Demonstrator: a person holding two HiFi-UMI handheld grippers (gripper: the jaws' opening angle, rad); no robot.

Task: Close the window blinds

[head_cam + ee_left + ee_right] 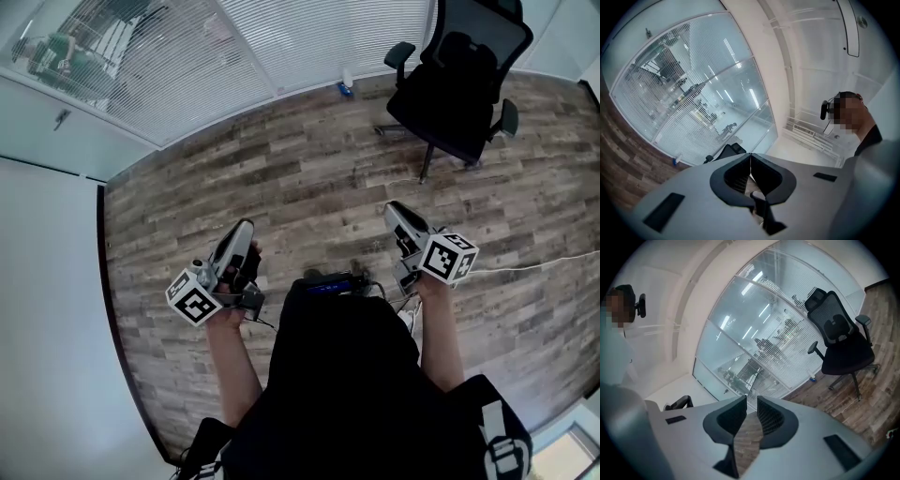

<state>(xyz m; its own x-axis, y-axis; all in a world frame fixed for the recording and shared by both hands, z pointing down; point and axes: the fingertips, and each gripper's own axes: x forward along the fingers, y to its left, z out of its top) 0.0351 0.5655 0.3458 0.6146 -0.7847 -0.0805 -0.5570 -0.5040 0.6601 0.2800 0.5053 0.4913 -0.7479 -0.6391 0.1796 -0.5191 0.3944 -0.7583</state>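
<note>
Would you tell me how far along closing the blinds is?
Done: nothing visible; the blinds are open enough to see through. In hand: nothing; the left gripper is shut and empty, the right gripper slightly open and empty, both over the floor, short of the blinds. Left: reaching and closing them.

Head view: window blinds [281, 37] cut off by top edge, and office chair [459, 84] loses headrest top there too. Small blue-and-white object [346, 84] at foot of blinds — too small to name. White cable [534, 266] runs out past right edge. Person's legs hidden under torso [347, 375]. Left gripper view: office chair mostly hidden behind left gripper [750, 156] — only backrest top shows.
</note>
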